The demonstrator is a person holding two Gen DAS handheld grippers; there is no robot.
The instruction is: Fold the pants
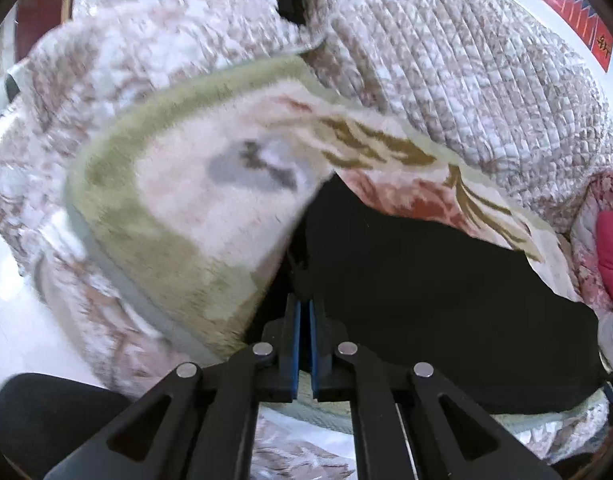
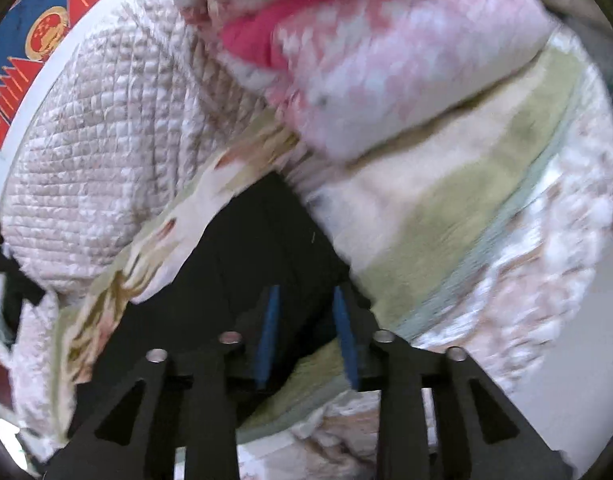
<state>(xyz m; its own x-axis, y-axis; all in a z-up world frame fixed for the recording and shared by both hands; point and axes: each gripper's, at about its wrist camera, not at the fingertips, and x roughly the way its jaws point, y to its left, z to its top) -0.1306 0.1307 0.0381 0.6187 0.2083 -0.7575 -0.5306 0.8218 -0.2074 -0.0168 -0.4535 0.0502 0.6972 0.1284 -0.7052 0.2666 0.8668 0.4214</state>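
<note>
The left hand-held gripper [image 1: 305,312] has its blue pads [image 1: 295,344] pressed almost flat together, and the tips meet right at the near edge of the black pants [image 1: 426,300]; a thin fold of that dark cloth seems to be pinched there, though the seam is too dark to be sure. It points steeply downward toward the bed. The right hand-held gripper [image 2: 306,300] stands partly open, its two blue pads [image 2: 268,332] clearly apart, with black cloth lying in the gap and below it; the pads do not appear to press on it. It too tilts downward at a similar slant. The pants lie as a dark, flat mass on a plush blanket [image 1: 178,208] with a green border and a floral print, which covers a quilted bedspread [image 1: 466,72]. In the left wrist view their long axis runs from the gripper tips out to the right; in the right wrist view they narrow to a point ahead of the jaws. A pink-and-white quilt [image 2: 386,60] is bunched beyond them. Both views are blurred.
</note>
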